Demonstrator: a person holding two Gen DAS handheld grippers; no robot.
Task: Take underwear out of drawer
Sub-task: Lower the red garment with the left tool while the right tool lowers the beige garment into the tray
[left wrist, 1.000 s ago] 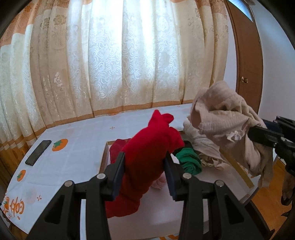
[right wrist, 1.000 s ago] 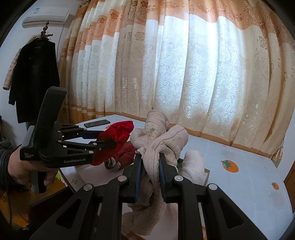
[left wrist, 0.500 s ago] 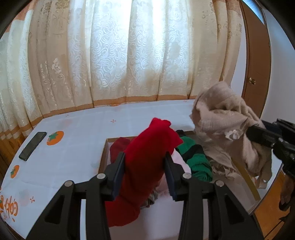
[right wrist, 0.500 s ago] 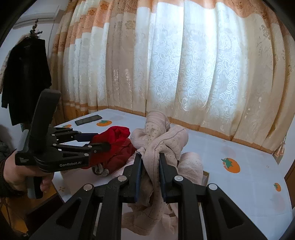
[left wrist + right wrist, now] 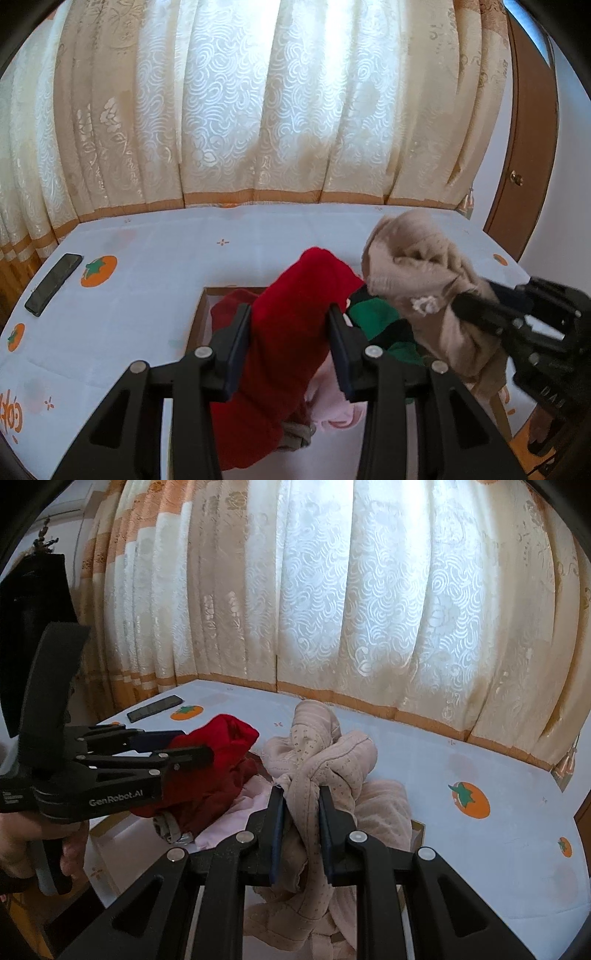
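Note:
My left gripper (image 5: 289, 317) is shut on a red piece of underwear (image 5: 295, 325), held up above a wooden drawer (image 5: 199, 314) that lies on the white table. From the right wrist view the same red garment (image 5: 221, 753) hangs in the left gripper (image 5: 195, 755). The right gripper (image 5: 301, 797) is shut on a beige dotted garment (image 5: 321, 760), which droops below its fingers. That beige bundle (image 5: 413, 266) hangs at the right in the left wrist view. Green-and-black (image 5: 376, 317) and pink (image 5: 328, 398) clothes lie in the drawer.
A black phone (image 5: 53, 284) lies at the table's far left edge, near an orange fruit print on the cloth. Cream curtains (image 5: 258, 110) hang behind the table. A brown door (image 5: 524, 147) stands at the right. A dark coat (image 5: 26, 602) hangs at the left, and a hand (image 5: 22, 845) grips the left tool.
Both grippers have swung sideways over the table with their garments still held; the window view has shifted, and the drawer's green and pink contents show more fully below.

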